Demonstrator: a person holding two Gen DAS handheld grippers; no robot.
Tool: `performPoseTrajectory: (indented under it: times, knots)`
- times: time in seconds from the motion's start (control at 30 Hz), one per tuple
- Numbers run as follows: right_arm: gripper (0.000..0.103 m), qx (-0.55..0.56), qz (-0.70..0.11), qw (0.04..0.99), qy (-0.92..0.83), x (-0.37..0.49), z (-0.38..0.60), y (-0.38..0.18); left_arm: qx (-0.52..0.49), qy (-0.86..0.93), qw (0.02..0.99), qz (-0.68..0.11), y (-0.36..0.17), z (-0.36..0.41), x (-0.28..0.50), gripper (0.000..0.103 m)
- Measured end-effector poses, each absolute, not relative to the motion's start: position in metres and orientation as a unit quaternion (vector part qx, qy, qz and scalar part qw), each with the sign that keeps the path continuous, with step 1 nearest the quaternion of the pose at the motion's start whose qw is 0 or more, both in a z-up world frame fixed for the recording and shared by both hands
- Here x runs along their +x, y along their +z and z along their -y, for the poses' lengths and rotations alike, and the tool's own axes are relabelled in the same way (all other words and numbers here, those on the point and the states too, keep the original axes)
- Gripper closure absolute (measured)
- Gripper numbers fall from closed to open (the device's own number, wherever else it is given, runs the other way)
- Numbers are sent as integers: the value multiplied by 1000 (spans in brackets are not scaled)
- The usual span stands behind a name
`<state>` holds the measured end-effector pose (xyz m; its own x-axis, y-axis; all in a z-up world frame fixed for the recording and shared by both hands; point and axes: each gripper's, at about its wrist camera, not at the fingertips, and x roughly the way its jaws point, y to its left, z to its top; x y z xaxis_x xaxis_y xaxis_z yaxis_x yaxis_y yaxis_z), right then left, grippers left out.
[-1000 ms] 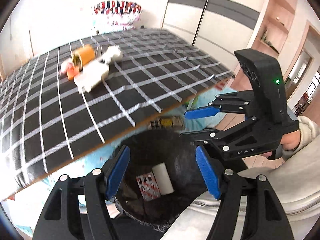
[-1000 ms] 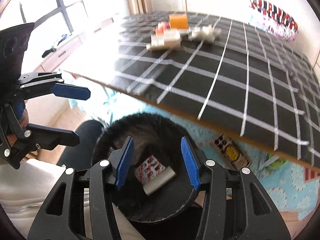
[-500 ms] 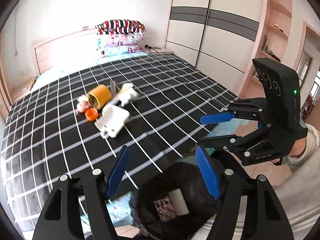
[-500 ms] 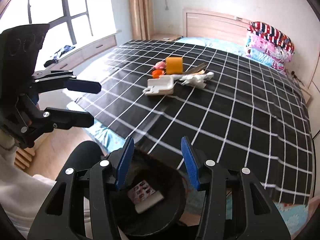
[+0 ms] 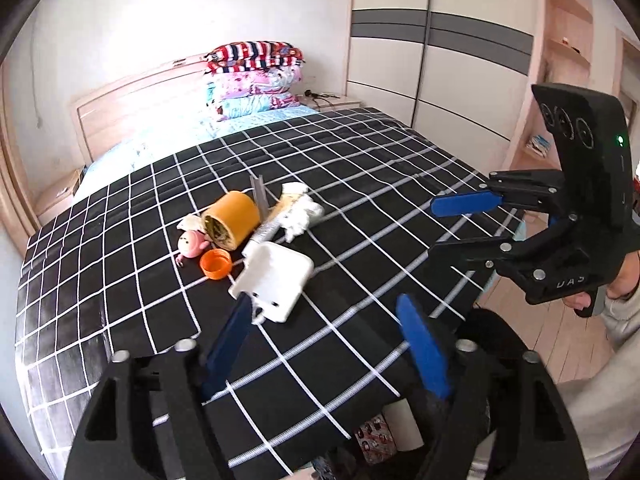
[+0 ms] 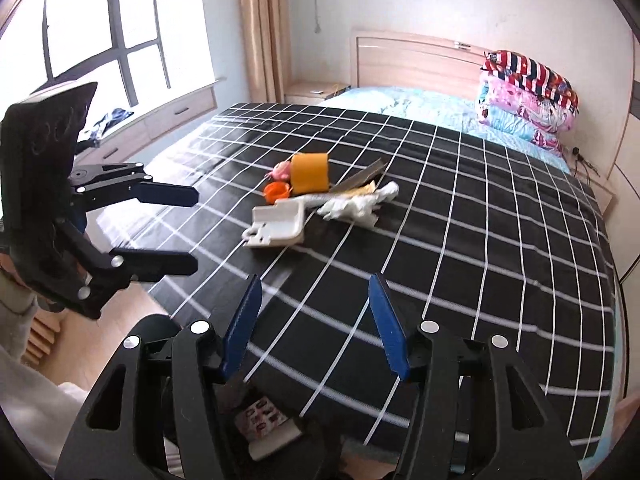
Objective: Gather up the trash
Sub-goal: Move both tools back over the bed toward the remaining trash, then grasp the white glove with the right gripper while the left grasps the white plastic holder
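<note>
Both grippers' fingers (image 5: pixel 420 344) (image 6: pixel 388 320) empty and opening, trash pile (image 5: pixel 256 248) well ahead on checked bed (image 5: pixel 380 176).

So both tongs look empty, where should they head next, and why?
Probably forward to the white plastic tray, the nearest piece in the pile on the bed. Both the left tongs and right tongs are opening with nothing between them, and trash already lies in the bin.

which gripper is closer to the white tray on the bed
left, it seems. left gripper points straight at the tray, just short of it; right gripper is further back, off to its right. both jaws opening, nothing between them.
</note>
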<state>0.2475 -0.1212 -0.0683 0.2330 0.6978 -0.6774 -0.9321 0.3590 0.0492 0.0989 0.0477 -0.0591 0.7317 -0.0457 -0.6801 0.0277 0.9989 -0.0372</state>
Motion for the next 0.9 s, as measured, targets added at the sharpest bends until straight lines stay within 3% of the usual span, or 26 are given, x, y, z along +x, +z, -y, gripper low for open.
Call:
performPoseTrajectory:
  times: [0.3, 0.9]
  knots:
    - [40, -199, -314, 760, 534, 271, 90, -71, 2, -23, 925, -378, -69, -66, 130, 23]
    - [40, -194, -351, 746, 532, 314, 42, -97, 1, -25, 906, -423, -113, -87, 171, 23]
